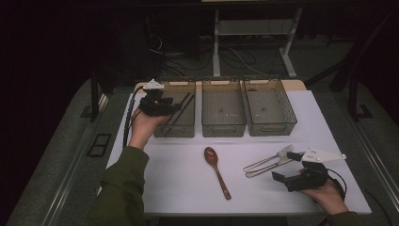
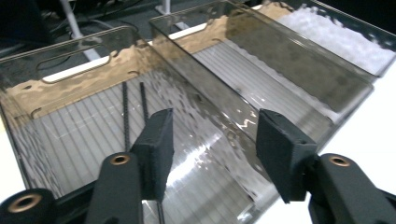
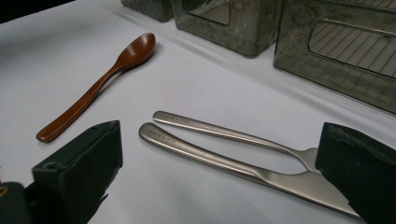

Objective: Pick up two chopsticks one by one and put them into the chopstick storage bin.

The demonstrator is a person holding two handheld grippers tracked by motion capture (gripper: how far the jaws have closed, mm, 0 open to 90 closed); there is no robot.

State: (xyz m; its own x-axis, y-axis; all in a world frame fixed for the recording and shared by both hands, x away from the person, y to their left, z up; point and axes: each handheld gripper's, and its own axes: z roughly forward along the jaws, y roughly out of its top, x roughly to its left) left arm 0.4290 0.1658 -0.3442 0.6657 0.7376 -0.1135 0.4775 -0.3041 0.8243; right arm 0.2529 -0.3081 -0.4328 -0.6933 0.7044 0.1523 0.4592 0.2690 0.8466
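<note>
Two black chopsticks (image 2: pixel 126 112) lie in the left smoky plastic bin (image 1: pixel 175 129). My left gripper (image 1: pixel 173 107) hovers above that bin's near left corner, and in the left gripper view (image 2: pixel 212 149) its jaws stand apart with nothing between them. A metal fork (image 1: pixel 272 158) and a knife (image 1: pixel 261 169) lie side by side on the white tabletop. My right gripper (image 1: pixel 285 165) rests low just right of them, jaws spread wide around the fork (image 3: pixel 224 133) and knife (image 3: pixel 210 158) without touching them. A brown wooden spoon (image 1: pixel 216 172) lies mid-table.
A middle bin (image 1: pixel 223 128) and a right bin (image 1: pixel 272 128) stand in a row beside the left one, both with nothing inside. The white tabletop (image 1: pixel 183 188) ends close to the person's sleeves. Dark floor, cables and table legs lie beyond.
</note>
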